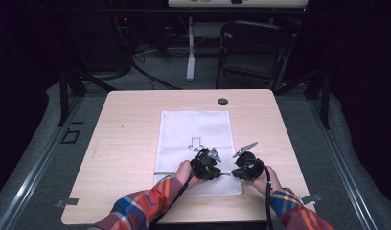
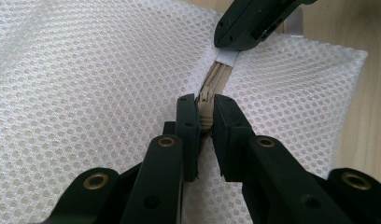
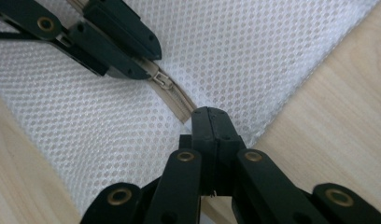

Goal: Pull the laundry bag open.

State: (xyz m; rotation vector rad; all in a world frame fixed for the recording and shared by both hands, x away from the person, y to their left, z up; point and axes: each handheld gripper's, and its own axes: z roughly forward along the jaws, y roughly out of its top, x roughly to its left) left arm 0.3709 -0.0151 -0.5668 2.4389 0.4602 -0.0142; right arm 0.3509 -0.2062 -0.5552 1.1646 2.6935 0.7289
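The person wears plaid sleeves [image 1: 136, 208] in orange, blue and yellow. Each hand carries black tongs: the left tongs [image 1: 206, 165] and right tongs [image 1: 245, 166] each bear a grey three-cornered plate and trail a black cable [image 1: 268, 206]. Brass rivets [image 2: 165, 141] stud the flat-linked black jaws.

Mesh bag [image 1: 196, 139]: white, honeycomb weave, with a black arrow print (perhaps a logo under it)
Zipper [image 2: 209, 88]: beige
Table [image 1: 131, 124]: pale wood grain
Sleeves [image 1: 136, 208]: orange, blue and white plaid
Left gripper [image 2: 206, 122], right gripper [image 3: 210, 122]: black, brass rivets
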